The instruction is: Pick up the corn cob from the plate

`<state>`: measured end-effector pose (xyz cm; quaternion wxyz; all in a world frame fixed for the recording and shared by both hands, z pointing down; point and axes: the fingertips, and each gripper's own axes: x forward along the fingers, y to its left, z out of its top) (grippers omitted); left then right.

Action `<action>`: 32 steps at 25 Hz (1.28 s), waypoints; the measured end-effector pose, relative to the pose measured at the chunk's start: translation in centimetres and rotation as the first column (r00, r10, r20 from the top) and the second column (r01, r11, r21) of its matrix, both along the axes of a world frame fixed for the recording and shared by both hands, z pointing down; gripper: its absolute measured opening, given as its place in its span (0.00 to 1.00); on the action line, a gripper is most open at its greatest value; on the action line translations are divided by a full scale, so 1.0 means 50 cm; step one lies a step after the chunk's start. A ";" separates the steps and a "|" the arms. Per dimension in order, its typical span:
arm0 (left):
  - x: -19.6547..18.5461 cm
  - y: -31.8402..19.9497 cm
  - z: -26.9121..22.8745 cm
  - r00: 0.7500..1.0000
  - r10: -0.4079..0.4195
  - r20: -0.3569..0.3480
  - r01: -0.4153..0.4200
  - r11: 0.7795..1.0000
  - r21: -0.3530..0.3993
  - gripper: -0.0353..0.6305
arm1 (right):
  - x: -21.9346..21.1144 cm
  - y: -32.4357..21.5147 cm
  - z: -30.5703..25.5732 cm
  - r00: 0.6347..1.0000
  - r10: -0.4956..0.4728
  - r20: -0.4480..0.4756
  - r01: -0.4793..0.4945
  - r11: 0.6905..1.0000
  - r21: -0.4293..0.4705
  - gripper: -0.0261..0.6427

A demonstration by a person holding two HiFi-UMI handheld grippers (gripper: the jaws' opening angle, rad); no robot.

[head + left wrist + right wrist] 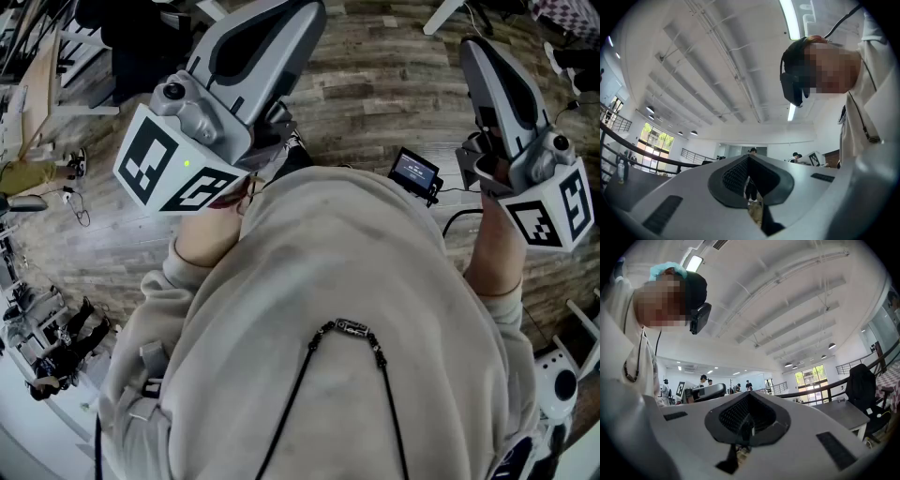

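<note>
Not yet started; corn cob, plate unseen; left gripper (749, 161), right gripper (747, 399) both closed, empty; next: locate plate, open jaws.

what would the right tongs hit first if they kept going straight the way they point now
Nothing close. The right tongs, shut and empty, point about level into open space. The way looks free up to a person standing far off, though depth is hard to judge.
</note>
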<state>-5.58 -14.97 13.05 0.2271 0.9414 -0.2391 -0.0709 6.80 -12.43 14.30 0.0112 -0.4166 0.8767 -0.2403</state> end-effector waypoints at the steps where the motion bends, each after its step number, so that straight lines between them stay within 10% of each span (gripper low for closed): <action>1: 0.007 0.009 -0.006 1.000 0.014 -0.003 -0.014 1.000 0.007 0.06 | 0.005 0.009 0.006 1.000 -0.003 0.007 0.003 1.000 -0.007 0.06; 7: 0.007 0.031 -0.014 1.000 0.018 0.010 -0.018 1.000 -0.007 0.06 | 0.002 0.016 0.009 0.998 -0.047 0.051 0.048 0.999 -0.010 0.06; 11: -0.036 0.009 0.048 0.966 -0.129 0.225 0.135 0.991 -0.011 0.06 | -0.020 0.021 -0.007 0.994 -0.097 0.053 0.094 0.994 0.060 0.06; 19: -0.015 0.033 0.009 0.996 -0.020 0.090 0.021 1.000 -0.007 0.06 | -0.051 0.041 0.012 0.976 -0.218 0.014 0.216 0.972 0.090 0.06; 32: 0.010 0.034 0.010 0.993 0.016 0.120 -0.014 1.000 -0.013 0.06 | -0.058 0.055 0.012 0.971 -0.234 0.044 0.229 0.969 0.090 0.06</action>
